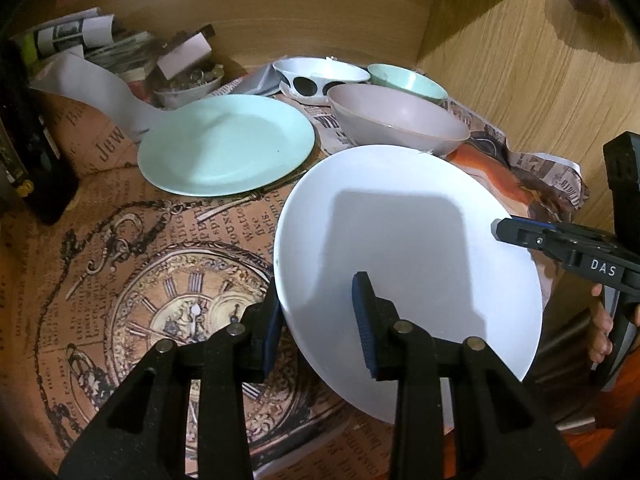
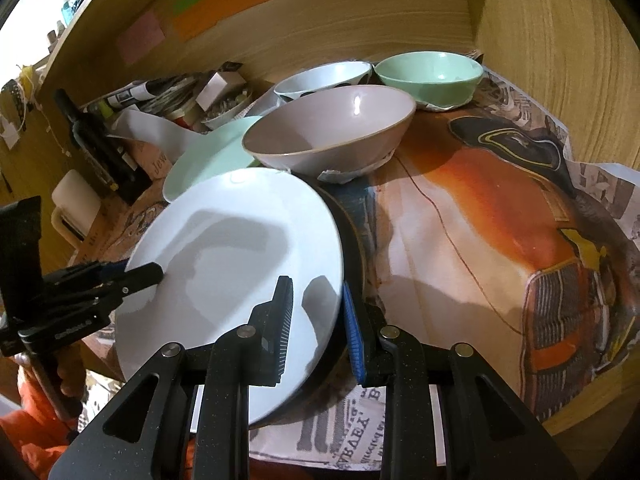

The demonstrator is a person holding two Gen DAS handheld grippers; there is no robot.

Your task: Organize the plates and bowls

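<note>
White plate (image 1: 408, 248) is sitting tilted at five o'clock in your left wrist view, and your left gripper (image 1: 316, 332) is straddling its near-left rim, fingers spread a little around it. Mint plate (image 1: 226, 144) is lying at eleven o'clock, pink bowl (image 1: 398, 120) at one. In your right wrist view, your right gripper (image 2: 316, 328) is pinching the white plate's (image 2: 232, 248) right edge; the pink bowl (image 2: 332, 128) is resting at twelve o'clock.

The right tool (image 2: 316, 328) clamps the white plate (image 2: 240, 240) at its rim; the left tool (image 1: 318, 320) straddles the opposite rim, both angled downward.
</note>
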